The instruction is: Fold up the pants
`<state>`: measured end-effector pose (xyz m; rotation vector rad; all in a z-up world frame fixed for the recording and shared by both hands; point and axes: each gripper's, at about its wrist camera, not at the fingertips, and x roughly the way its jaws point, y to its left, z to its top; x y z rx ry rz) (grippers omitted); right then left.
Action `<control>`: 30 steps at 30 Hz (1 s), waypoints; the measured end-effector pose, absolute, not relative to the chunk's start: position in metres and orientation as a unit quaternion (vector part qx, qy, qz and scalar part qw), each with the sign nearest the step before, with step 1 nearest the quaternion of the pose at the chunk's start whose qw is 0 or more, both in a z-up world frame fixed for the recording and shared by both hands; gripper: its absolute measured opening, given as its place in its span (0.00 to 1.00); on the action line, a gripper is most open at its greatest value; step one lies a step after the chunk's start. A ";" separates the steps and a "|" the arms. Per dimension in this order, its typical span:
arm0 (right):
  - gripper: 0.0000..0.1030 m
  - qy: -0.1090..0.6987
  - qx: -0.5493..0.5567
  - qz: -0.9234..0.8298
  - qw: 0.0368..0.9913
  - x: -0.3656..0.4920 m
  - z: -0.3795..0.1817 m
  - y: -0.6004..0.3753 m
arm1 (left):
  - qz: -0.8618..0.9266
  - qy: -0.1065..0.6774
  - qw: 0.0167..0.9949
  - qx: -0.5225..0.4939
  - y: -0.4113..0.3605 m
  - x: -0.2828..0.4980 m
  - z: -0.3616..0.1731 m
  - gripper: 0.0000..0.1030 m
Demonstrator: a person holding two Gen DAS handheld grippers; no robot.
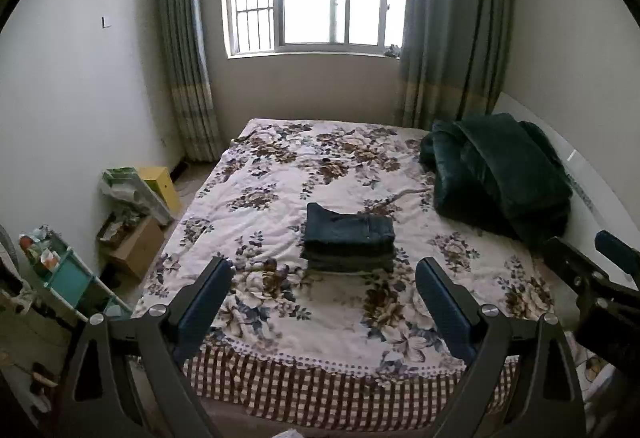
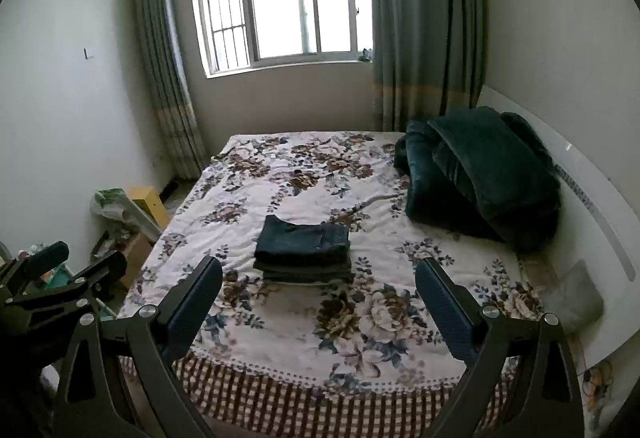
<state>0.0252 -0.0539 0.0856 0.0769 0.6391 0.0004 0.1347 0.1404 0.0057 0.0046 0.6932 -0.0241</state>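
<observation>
My pants (image 1: 349, 242) sit folded in a neat pile on the bed (image 1: 256, 205); my left hand-held gripper (image 1: 324, 274) and right hand-held gripper (image 2: 319, 272) are both wide open, holding nothing

- Bed (image 1: 504, 290), covered with a white floral quilt (image 1: 280, 197); brown-and-white checked sheet (image 1: 320, 390) showing along the near edge.
- Stack of folded dark blue pants (image 1: 349, 238), near the middle of the quilt, edges roughly squared.
- Dark green blanket (image 1: 500, 173), bundled at the right side against the white headboard (image 1: 600, 197), well apart from the stack.
- Grey pillow (image 2: 576, 294), at the right near corner.
</observation>
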 end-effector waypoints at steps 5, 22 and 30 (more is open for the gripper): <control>0.96 0.333 0.048 0.009 0.942 0.024 0.094 -0.056 | 0.001 0.347 0.938 0.003 0.143 0.132 0.012 0.92; 0.98 0.368 0.033 0.001 0.929 0.072 0.117 -0.065 | 0.023 0.368 0.930 -0.003 0.140 0.155 0.028 1.00; 0.99 0.383 0.037 0.001 0.923 0.093 0.111 -0.071 | 0.033 0.368 0.929 0.005 0.141 0.168 0.033 1.00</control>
